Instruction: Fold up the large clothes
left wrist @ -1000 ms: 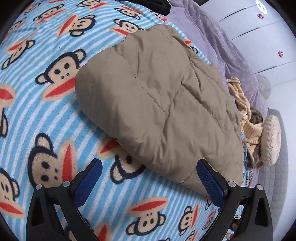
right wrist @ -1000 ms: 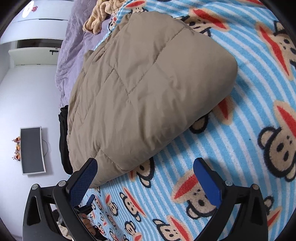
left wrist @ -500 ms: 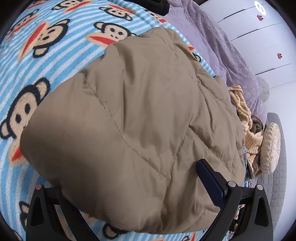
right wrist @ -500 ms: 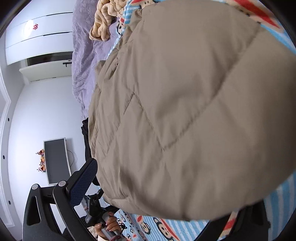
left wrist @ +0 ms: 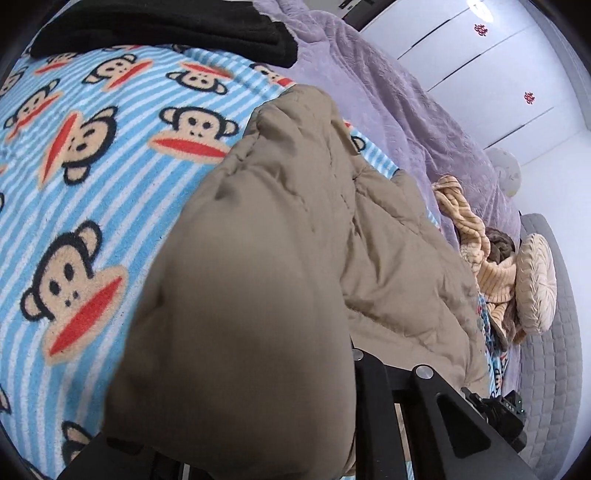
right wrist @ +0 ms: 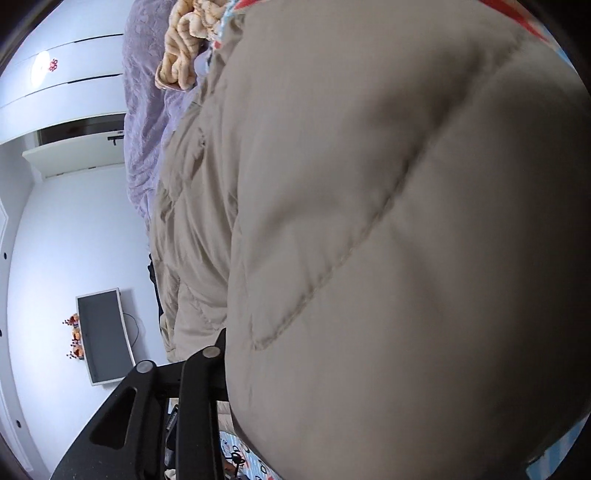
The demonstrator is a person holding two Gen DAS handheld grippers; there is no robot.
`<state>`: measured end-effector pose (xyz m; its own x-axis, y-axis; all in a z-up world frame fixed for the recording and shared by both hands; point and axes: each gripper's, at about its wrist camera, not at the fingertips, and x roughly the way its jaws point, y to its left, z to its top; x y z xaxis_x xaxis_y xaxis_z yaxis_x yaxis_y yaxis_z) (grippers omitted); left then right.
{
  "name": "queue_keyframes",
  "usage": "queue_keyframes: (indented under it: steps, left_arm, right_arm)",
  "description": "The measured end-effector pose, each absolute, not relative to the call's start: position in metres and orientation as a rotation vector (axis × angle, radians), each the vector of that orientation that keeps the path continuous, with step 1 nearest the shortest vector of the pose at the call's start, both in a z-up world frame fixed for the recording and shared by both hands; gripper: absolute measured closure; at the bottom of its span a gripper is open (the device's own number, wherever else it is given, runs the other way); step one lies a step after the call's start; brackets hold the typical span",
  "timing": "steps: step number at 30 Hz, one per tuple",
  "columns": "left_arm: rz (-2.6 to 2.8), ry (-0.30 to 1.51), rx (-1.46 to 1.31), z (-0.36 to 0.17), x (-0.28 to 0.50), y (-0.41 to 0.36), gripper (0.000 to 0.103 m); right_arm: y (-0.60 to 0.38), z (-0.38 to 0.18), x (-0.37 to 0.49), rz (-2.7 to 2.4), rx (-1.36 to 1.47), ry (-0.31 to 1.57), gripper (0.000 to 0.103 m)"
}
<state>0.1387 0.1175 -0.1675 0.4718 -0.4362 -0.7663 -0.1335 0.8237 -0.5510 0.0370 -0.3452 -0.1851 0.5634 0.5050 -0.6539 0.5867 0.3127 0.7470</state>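
A puffy tan quilted jacket (left wrist: 295,192) lies on a bed cover of blue and white stripes with monkey faces (left wrist: 92,155). In the left wrist view a thick fold of it bulges up between the fingers of my left gripper (left wrist: 295,369), which is shut on the fold. Only its right finger (left wrist: 369,387) shows, drawn inward against the fabric. In the right wrist view the jacket (right wrist: 388,221) fills most of the picture. My right gripper (right wrist: 295,354) is shut on it, with just the left finger (right wrist: 207,369) visible.
A black garment (left wrist: 166,26) lies at the far edge of the cover. Beyond it are a purple blanket (left wrist: 388,103), a rumpled beige knit (left wrist: 469,236) and a round cushion (left wrist: 535,280). White cupboards and a wall monitor (right wrist: 103,332) stand behind.
Both grippers moved forward from open above the cover onto the jacket's near edge and shut on it. The jacket now bulges up close to both cameras.
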Motion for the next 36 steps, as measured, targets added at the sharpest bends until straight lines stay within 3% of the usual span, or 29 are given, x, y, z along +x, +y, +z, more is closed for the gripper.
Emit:
queue_keyframes:
  steps: [4, 14, 27, 30, 33, 36]
  left_arm:
    - [-0.239, 1.066, -0.592, -0.149, 0.122, 0.123, 0.085]
    - [-0.364, 1.115, -0.546, -0.134, 0.060, 0.151, 0.085]
    - [-0.301, 1.274, -0.520, -0.151, -0.065, 0.178, 0.085]
    - [-0.233, 1.308, -0.485, -0.159, -0.081, 0.175, 0.083]
    - [-0.146, 1.312, -0.433, -0.152, -0.092, 0.178, 0.071]
    - [-0.102, 1.305, -0.400, -0.140, -0.100, 0.189, 0.071]
  right_arm:
    - [-0.344, -0.167, 0.025, -0.045, 1.300, 1.021, 0.075]
    - [-0.317, -0.136, -0.053, -0.093, 1.276, 1.021, 0.075]
    - [-0.296, -0.143, -0.156, -0.128, 1.229, 1.207, 0.075]
    - [-0.302, -0.143, -0.154, -0.135, 1.236, 1.246, 0.068]
    - [-0.305, -0.132, -0.155, -0.154, 1.166, 1.305, 0.058]
    - [-0.305, -0.117, -0.162, -0.170, 1.082, 1.332, 0.054]
